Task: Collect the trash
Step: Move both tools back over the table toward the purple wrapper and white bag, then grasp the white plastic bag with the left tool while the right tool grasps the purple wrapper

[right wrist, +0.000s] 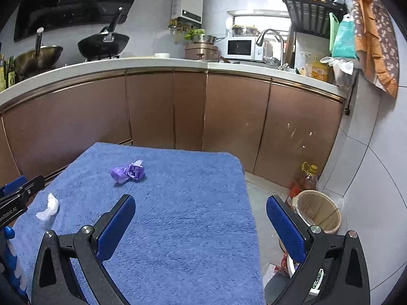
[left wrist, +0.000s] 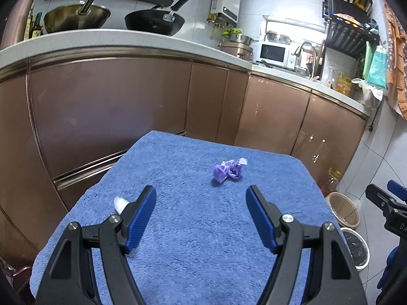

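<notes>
A crumpled purple wrapper (left wrist: 228, 170) lies on the blue towel-covered table (left wrist: 193, 241), ahead of my open, empty left gripper (left wrist: 201, 190). A small white crumpled scrap (left wrist: 120, 203) lies just left of the left finger (left wrist: 142, 213). In the right wrist view the purple wrapper (right wrist: 128, 171) is far left ahead, the white scrap (right wrist: 48, 207) at the left edge. My right gripper (right wrist: 201, 200) is open and empty over the table's right edge (right wrist: 250, 203). A tan waste bin (right wrist: 319, 211) stands on the floor to the right.
Brown kitchen cabinets (left wrist: 114, 106) stand behind the table under a white counter with two woks (left wrist: 155, 20). An oil bottle (right wrist: 306, 178) stands beside the tan bin (left wrist: 343, 209). A second bin with a black liner (left wrist: 356, 249) is nearer. The right gripper shows at the right edge (left wrist: 389, 203).
</notes>
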### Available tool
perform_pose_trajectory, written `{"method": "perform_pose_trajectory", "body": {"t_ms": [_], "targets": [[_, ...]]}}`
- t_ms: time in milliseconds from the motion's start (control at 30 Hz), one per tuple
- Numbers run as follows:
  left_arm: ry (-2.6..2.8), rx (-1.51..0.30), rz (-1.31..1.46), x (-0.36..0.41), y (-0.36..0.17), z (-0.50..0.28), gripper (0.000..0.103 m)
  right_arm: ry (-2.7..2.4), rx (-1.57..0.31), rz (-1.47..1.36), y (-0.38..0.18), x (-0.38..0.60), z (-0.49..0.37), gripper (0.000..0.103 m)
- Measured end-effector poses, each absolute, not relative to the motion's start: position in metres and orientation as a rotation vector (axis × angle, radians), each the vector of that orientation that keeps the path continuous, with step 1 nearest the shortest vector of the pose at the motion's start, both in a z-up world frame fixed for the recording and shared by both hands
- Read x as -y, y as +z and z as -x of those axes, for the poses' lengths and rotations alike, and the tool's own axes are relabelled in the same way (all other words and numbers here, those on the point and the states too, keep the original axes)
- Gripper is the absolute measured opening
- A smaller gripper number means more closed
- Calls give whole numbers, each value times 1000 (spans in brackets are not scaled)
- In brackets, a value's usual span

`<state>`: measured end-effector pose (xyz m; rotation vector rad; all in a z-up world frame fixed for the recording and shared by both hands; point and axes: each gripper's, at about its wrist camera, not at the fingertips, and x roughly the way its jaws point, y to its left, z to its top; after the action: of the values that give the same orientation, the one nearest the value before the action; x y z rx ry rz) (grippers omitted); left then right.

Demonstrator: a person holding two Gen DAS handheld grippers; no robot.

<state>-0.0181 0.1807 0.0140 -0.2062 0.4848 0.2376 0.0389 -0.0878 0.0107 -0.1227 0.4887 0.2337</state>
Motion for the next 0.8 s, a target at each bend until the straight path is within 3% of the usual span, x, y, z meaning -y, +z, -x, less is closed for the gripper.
{"method": "perform_pose_trajectory", "body": {"t_ms": [500,800], "targets": [[282,-574,260,-239,-19,-15,71,339,-590,206,-16,30,-93,103],[323,-660,299,-285,-46,-28,71,553,-752,104,-47,-23,-183,101]]}}
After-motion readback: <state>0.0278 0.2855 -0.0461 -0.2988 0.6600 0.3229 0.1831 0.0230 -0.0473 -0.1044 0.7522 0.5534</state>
